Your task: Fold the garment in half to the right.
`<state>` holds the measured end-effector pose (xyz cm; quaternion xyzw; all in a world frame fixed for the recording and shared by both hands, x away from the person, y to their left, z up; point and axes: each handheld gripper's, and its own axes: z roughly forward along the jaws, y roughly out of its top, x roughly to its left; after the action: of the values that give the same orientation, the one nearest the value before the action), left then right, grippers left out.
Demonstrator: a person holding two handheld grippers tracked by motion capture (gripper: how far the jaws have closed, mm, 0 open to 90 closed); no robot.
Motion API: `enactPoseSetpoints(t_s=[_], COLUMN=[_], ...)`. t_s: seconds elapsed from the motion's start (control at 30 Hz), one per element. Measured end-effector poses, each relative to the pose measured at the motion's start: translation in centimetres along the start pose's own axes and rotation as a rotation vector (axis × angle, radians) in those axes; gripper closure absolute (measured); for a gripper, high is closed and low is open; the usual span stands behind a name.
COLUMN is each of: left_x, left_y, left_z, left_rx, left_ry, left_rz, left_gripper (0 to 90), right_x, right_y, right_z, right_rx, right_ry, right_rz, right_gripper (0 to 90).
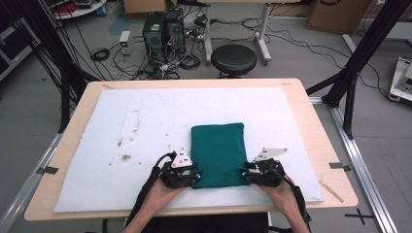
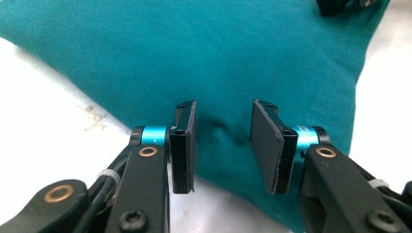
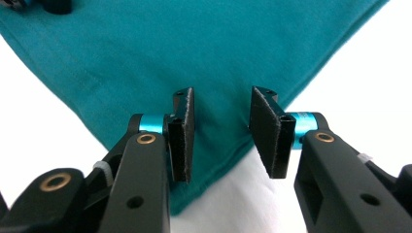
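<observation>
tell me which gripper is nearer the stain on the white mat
Left. The left gripper sits at the green cloth's near left corner, on the stain's side; the right gripper is at its near right corner.

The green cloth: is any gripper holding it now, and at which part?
Nothing is held. Left gripper and right gripper stand open over the near corners of the green cloth, pads apart.

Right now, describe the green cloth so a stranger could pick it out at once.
On the wooden table lies a white sheet. Near its front edge, between the two grippers, sits the folded teal cloth, the sheet's sole coloured thing.
</observation>
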<state>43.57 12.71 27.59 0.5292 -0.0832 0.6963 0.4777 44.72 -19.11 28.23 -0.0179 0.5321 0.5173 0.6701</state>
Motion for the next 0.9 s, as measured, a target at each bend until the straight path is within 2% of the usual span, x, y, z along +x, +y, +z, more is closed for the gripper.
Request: enactPoseSetpoints(t_s=[0.07, 0.1, 0.17, 0.33, 0.43, 0.5, 0.53, 0.7, 0.9], left_x=[0.1, 0.2, 0.6, 2.8, 4.4, 5.2, 5.8, 7.9, 10.0], left_y=[0.0, 0.1, 0.1, 0.0, -0.6, -1.1, -1.5, -3.0, -5.6], left_z=[-0.3, -0.6, -1.2, -3.9, -5.6, -6.5, -7.1, -9.1, -11.7], left_rx=[0.006, -0.011, -0.028, -0.128, -0.170, -0.198, -0.206, -0.224, -0.241], left_ry=[-0.006, -0.014, -0.003, 0.079, 0.134, 0.184, 0.213, 0.286, 0.344], left_rz=[0.012, 0.010, 0.001, -0.041, -0.068, -0.080, -0.084, -0.121, -0.181], left_gripper=[61.1, 59.0, 53.0, 40.0, 35.9, 34.6, 32.4, 26.7, 23.7], right_x=[-0.2, -0.4, -0.6, -1.2, -1.4, -1.6, -1.8, -2.7, -3.7], right_y=[-0.2, -0.4, -0.7, -0.5, -0.3, -0.4, -0.4, -0.8, -1.3], right_z=[-0.2, -0.3, -0.7, -1.8, -2.6, -3.1, -3.2, -3.8, -4.8], right_rx=[0.014, 0.014, -0.020, -0.130, -0.191, -0.227, -0.233, -0.261, -0.308], right_ry=[-0.009, -0.012, -0.019, -0.083, -0.169, -0.208, -0.225, -0.303, -0.318], right_rz=[0.022, 0.030, 0.064, 0.099, 0.115, 0.130, 0.136, 0.174, 0.209], right_gripper=[54.6, 52.0, 46.2, 29.5, 24.7, 20.6, 20.2, 19.4, 19.4])
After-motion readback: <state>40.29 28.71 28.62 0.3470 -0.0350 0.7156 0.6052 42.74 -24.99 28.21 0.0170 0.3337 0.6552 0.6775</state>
